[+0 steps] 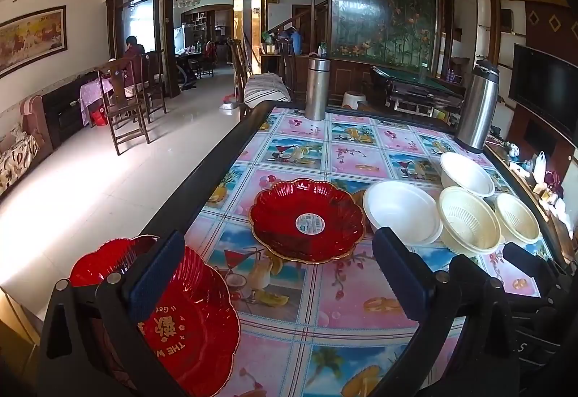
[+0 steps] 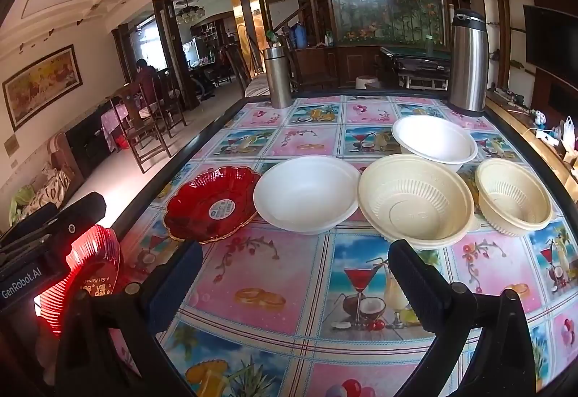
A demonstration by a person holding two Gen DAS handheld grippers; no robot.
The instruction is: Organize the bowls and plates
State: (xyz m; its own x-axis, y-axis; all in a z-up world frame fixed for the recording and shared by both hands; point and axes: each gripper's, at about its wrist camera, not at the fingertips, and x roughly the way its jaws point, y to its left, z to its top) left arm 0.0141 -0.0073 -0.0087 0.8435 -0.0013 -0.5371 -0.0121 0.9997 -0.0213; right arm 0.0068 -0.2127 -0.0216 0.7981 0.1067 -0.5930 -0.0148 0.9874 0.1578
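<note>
A red scalloped plate [image 1: 307,220] lies on the patterned table [image 1: 361,151]; it also shows in the right wrist view [image 2: 213,203]. Two white bowls [image 1: 402,211] [image 1: 466,173] and two cream ribbed bowls [image 1: 469,220] [image 1: 516,218] stand to its right. My left gripper [image 1: 274,267] is open; its left finger [image 1: 155,274] lies over a second red plate [image 1: 195,324] at the table's near left edge, not gripping it. My right gripper [image 2: 292,274] is open and empty, low over the table in front of the bowls [image 2: 307,193] [image 2: 415,200].
Two steel flasks [image 1: 317,88] [image 1: 478,104] stand at the table's far edge. The table has a raised black rim [image 1: 202,176]. Wooden chairs [image 1: 123,104] and tiled floor lie to the left. A cluttered side shelf [image 1: 534,173] runs along the right.
</note>
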